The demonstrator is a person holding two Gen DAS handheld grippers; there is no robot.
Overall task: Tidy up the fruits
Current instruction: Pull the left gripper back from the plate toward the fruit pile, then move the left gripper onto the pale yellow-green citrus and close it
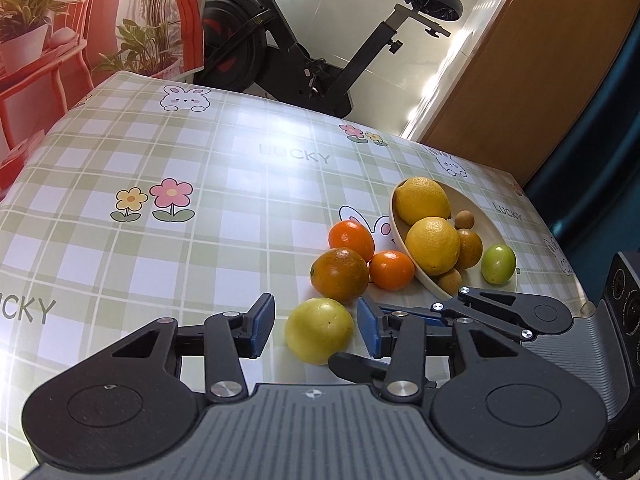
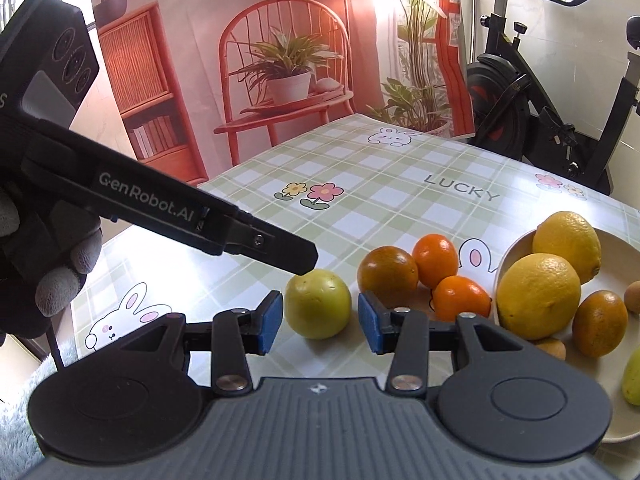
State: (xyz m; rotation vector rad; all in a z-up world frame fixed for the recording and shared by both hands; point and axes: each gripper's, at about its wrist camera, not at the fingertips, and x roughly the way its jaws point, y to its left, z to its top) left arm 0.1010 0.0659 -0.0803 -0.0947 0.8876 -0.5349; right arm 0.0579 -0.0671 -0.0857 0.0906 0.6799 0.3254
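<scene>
Both grippers aim at one yellow-green fruit [image 2: 318, 304] on the table [image 1: 200, 200], beside the bowl [image 1: 400, 240]. Right gripper [image 2: 320, 322], open, straddles it squarely; left gripper [image 1: 316, 326], also open, sits just behind.

The green fruit [image 2: 633, 376] is cut off by the right wrist picture's edge. The lemons [image 1: 433, 245] hide part of the small brown fruits [image 1: 450, 281] in the bowl [image 1: 424, 280].
</scene>
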